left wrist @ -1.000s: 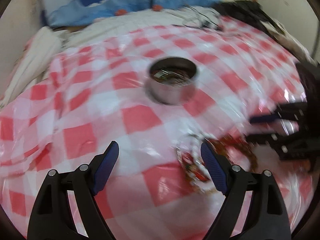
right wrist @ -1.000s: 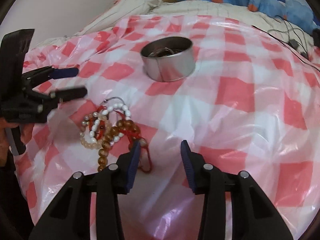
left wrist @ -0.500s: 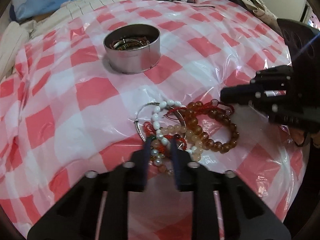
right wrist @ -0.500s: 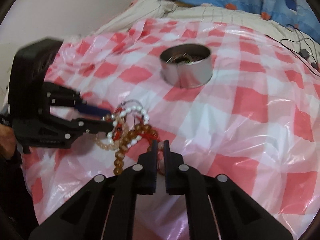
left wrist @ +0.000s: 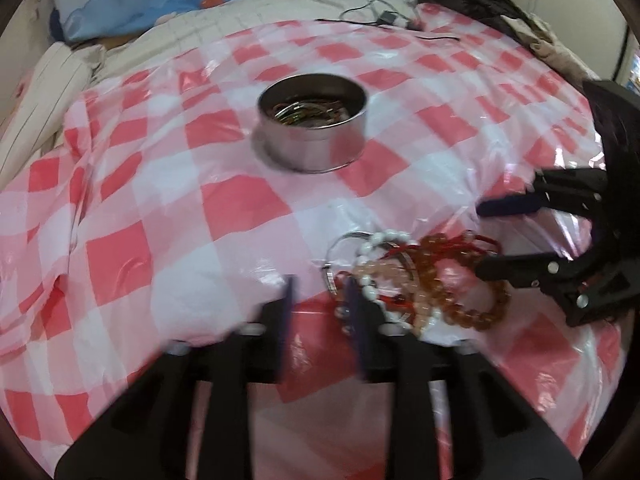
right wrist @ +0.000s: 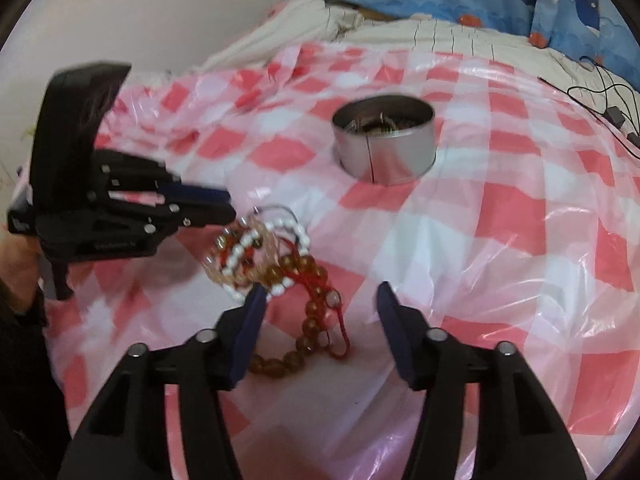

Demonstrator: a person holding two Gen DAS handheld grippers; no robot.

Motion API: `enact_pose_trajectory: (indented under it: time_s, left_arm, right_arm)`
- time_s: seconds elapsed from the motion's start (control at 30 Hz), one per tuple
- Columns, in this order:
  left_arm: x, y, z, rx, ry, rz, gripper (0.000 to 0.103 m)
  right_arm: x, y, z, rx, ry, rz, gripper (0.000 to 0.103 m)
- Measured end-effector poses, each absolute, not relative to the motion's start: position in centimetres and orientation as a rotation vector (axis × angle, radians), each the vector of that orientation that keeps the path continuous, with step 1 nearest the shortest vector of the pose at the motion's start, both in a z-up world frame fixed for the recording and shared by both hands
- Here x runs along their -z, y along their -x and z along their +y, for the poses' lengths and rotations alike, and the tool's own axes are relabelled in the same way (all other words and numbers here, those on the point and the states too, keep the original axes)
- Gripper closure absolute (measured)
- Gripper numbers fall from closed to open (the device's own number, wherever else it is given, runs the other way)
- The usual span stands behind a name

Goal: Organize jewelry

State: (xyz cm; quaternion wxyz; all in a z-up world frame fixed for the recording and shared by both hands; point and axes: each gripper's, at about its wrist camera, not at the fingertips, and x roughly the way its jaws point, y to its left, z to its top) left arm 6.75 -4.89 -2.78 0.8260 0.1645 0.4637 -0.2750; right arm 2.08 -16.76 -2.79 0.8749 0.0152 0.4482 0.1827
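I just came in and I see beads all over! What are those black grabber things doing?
A person is tidying jewelry with a grabber in each hand. A tangled pile of bracelets lies on the red checkered cover. The left gripper is open at the pile's edge, and the right gripper is open, with brown beads lying between its fingers. Neither holds anything. The round metal tin behind already has some jewelry inside.
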Motion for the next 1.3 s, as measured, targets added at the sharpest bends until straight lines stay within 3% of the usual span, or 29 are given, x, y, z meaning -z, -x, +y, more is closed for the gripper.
enact_pose_trajectory:
  time_s: [0.03,0.1,0.13,0.2,0.5,1.3]
  left_arm:
    - [3.1,-6.8,-4.8,0.573,-0.351,0.986,0.050]
    - [3.8,-6.9,-4.9,0.576,-0.363,1.002,0.050]
    - [3.9,-6.9,-5.0,0.580,-0.365,1.007,0.054]
    - [3.5,-6.9,-5.0,0.624,-0.340,1.023,0.093]
    - [-0.7,-7.5,-2.1,0.564,-0.129,0.827,0.096]
    - [0.4,-7.6,-3.5,0.448,-0.264,0.825,0.096]
  right_arm:
    - [3.3,-2.3,-16.6,-0.377,-0.019,0.959,0.071]
    - [3.6,-2.4,-16.4,-0.379,-0.002,0.971,0.091]
    - [3.4,-2.3,-16.4,-0.382,-0.005,0.964,0.091]
    - [2.9,-2.1,-16.8,-0.373,-0.015,0.937,0.099]
    - [-0.1,-1.8,-20.0,-0.292,-0.137,0.768,0.099]
    - [-0.5,-1.9,-19.5,-0.271,-0.106,0.732,0.099]
